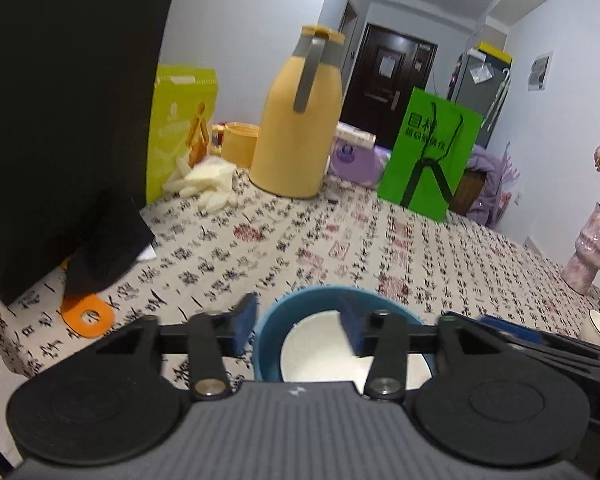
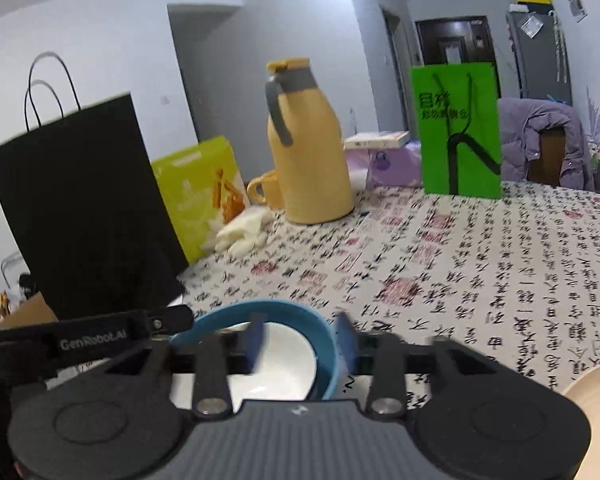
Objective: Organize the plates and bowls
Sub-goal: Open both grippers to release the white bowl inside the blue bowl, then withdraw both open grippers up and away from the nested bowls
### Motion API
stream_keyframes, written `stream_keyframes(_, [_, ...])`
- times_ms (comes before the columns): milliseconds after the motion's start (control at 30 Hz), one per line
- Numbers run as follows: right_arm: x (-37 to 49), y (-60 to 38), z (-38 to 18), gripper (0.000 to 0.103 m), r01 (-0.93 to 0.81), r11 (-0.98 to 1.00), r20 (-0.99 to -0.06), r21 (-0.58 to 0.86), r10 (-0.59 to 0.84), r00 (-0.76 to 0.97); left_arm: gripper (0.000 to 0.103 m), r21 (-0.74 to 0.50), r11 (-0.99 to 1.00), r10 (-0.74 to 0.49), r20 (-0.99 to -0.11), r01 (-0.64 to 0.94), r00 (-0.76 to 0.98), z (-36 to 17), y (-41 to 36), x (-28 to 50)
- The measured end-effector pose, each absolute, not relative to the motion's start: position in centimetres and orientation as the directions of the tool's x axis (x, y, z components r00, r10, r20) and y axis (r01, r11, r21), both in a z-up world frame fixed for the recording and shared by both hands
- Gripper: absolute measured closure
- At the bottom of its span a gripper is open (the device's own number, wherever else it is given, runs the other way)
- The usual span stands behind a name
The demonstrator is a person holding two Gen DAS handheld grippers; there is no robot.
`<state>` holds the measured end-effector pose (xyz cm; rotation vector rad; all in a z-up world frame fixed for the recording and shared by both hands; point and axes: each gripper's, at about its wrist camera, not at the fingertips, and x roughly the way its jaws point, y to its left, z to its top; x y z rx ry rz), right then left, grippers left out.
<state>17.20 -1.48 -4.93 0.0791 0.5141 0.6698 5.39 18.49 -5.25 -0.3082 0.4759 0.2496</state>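
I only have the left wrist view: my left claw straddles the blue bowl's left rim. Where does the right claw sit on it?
Observer: The right claw straddles the blue bowl at its right rim, jaws open: one finger inside above the white bowl, one outside.
Operator: Anything further right that I could hit?
Observer: A cream plate shows at the lower right, apart from the bowl.
Operator: Is the black block on my left a box?
Observer: No. It is a black paper bag with loop handles, standing upright.
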Motion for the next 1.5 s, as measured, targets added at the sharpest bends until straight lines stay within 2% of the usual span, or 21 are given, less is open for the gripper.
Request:
stream_keyframes(67, [16.8,-2.3,-4.9,0.015,-0.571,0.789,-0.406,0.228,0.610,0.681,0.015,-0.231,0.926,0.167,-0.455,-0.297,0.875,-5.1,18.5,4.8])
stream_keyframes(133, [16.2,-3.1,-4.8,0.005,-0.570,0.794,-0.388,0.212,0.604,0.696,0.000,-0.236,0.929,0.170,-0.411,-0.284,0.896,-4.9,18.5,4.0])
stream_keyframes(267, [15.0,-4.3,-4.7,0.000,-0.566,0.803,-0.368,0.188,0.592,0.717,0.000,-0.225,0.933,0.191,-0.349,-0.280,0.917,-4.5,18.0,2.5])
stream_keyframes(600, [12.5,-6.7,-4.4,0.000,-0.547,0.819,-0.302,0.171,0.572,0.763,0.000,-0.204,0.946,0.191,-0.283,-0.254,0.940,-4.2,16.5,-0.2])
stream_keyframes(900, [11.2,-8.7,-5.0,0.000,-0.531,0.835,-0.307,0.140,0.547,0.779,0.000,-0.176,0.957,0.183,-0.252,-0.230,0.950,-4.6,15.6,-1.5])
stream_keyframes(1500, [10.9,-13.7,-6.3,0.000,-0.453,0.878,-0.326,0.156,0.478,0.815,0.000,-0.140,0.963,0.190,-0.247,-0.229,0.950,-5.5,15.0,-2.3])
